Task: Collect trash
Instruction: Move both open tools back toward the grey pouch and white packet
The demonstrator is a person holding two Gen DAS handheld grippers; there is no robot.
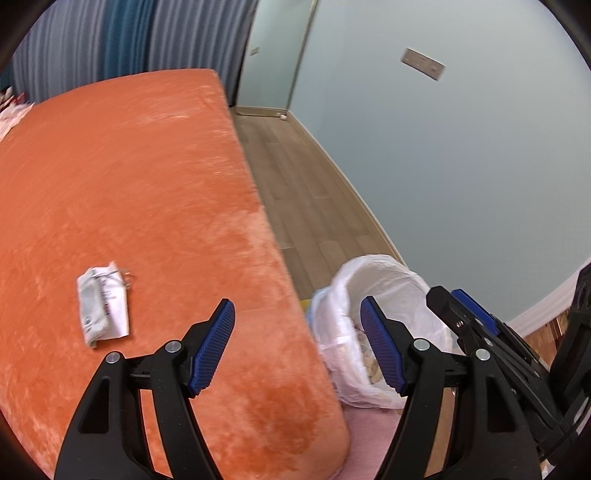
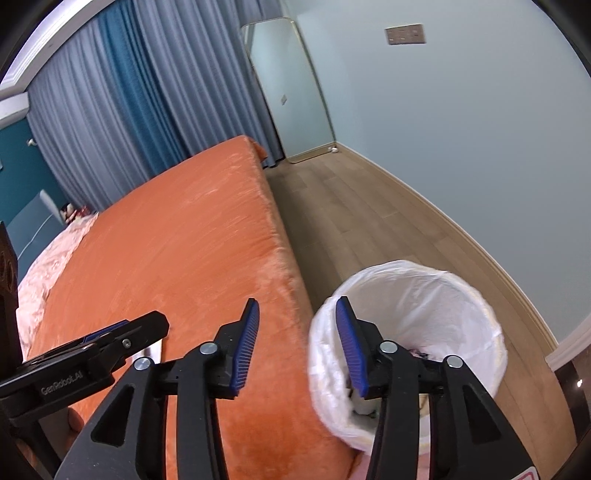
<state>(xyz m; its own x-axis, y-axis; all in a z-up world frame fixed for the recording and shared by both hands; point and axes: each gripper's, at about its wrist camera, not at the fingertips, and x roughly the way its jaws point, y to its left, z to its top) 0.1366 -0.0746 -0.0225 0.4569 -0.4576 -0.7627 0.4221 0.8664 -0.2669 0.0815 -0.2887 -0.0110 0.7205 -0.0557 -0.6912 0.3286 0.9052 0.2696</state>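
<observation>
White wrapper [image 1: 102,303] on orange bed [image 1: 129,184] in left view only, both hand-held grippers released

The orange bedspread [image 1: 129,192] covers a bed that fills the left of both views. Behind its far end hang grey and teal curtains [image 2: 140,103]. Past its far corner a tall mirror [image 2: 288,92] leans against the pale wall. Along its right side runs the wooden floor [image 2: 354,218], and high above that sits a wall switch plate [image 2: 404,34].
</observation>
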